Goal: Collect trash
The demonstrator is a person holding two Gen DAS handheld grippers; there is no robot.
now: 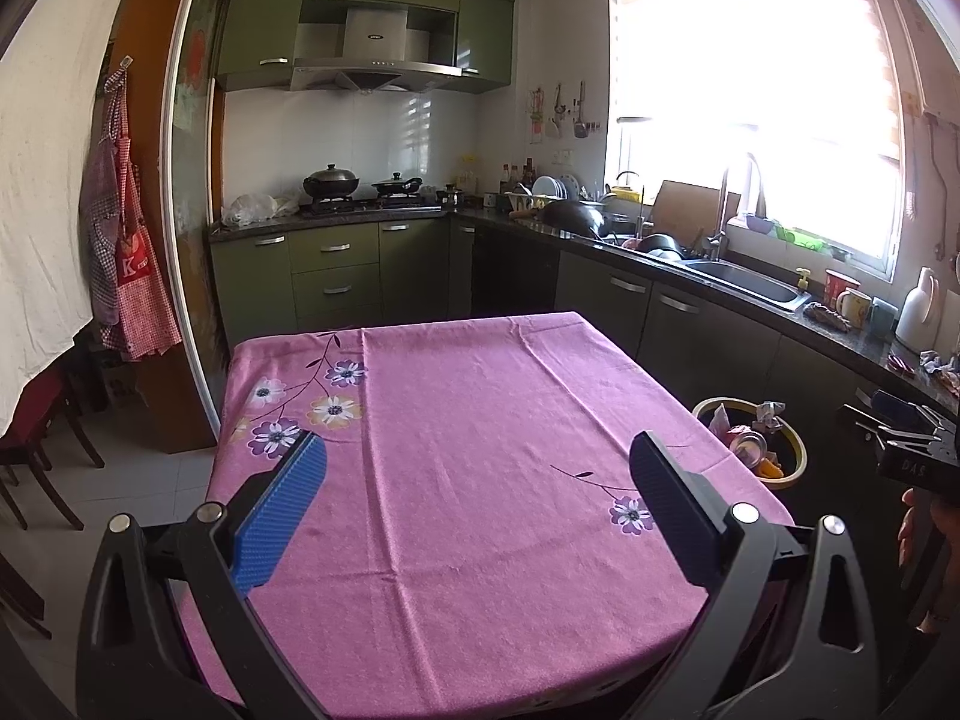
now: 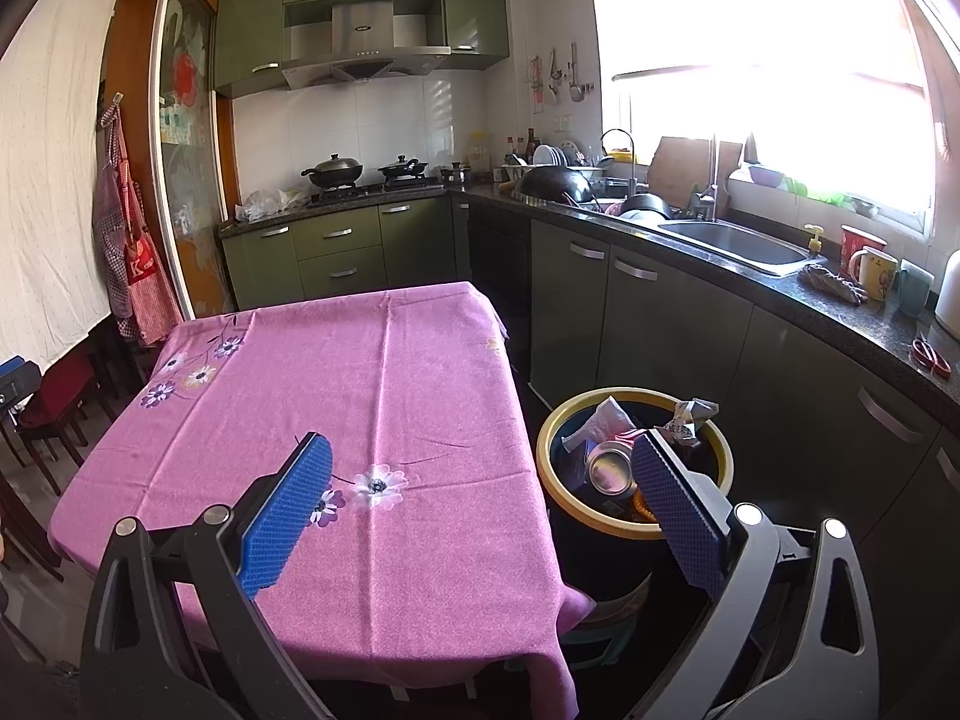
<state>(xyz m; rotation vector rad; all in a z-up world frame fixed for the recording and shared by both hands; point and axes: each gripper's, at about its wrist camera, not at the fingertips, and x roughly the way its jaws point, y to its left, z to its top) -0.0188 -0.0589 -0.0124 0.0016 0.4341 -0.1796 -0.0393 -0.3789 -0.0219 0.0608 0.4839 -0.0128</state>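
A round bin with a yellow rim (image 2: 723,453) stands on the floor right of the table and holds a crushed can (image 2: 611,468), crumpled paper (image 2: 690,417) and other trash. The bin also shows in the left wrist view (image 1: 801,450). My left gripper (image 1: 477,456) is open and empty above the pink flowered tablecloth (image 1: 480,420). My right gripper (image 2: 480,459) is open and empty over the table's right edge, its right finger in front of the bin. The right gripper's body shows at the right edge of the left wrist view (image 1: 912,450).
A dark kitchen counter (image 2: 750,294) with a sink (image 2: 738,246), mugs and dishes runs along the right. A stove with pots (image 2: 366,177) is at the back. Chairs (image 2: 54,402) stand left of the table. Aprons (image 1: 123,252) hang on the left wall.
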